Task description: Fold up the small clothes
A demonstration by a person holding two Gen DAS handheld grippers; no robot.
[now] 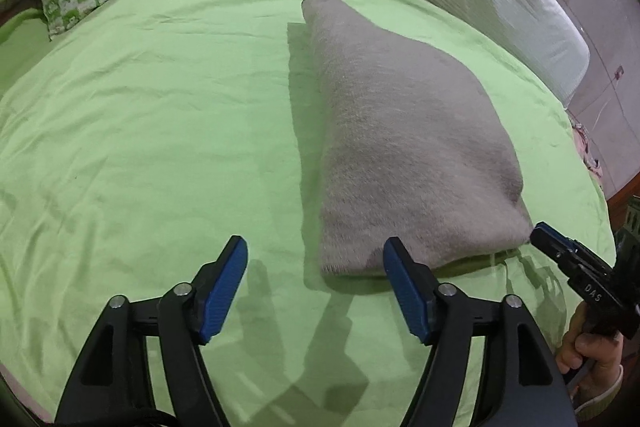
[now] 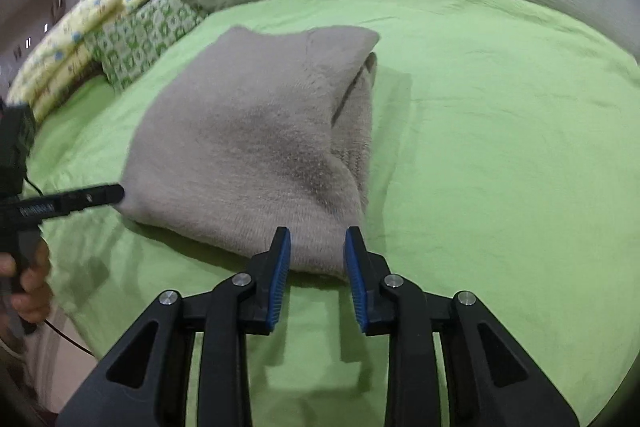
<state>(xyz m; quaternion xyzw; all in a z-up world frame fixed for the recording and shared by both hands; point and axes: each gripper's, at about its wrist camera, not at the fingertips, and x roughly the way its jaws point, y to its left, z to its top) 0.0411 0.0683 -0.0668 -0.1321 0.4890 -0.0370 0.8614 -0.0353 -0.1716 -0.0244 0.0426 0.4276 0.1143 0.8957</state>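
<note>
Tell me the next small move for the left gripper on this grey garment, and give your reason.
Probably ease the left gripper forward over the near left corner of the folded grey garment and close on it. Its jaws stand open with only the green sheet between them, while the right gripper already has the other near corner between its pads; a matching grip would let both lift for the next fold.
</note>
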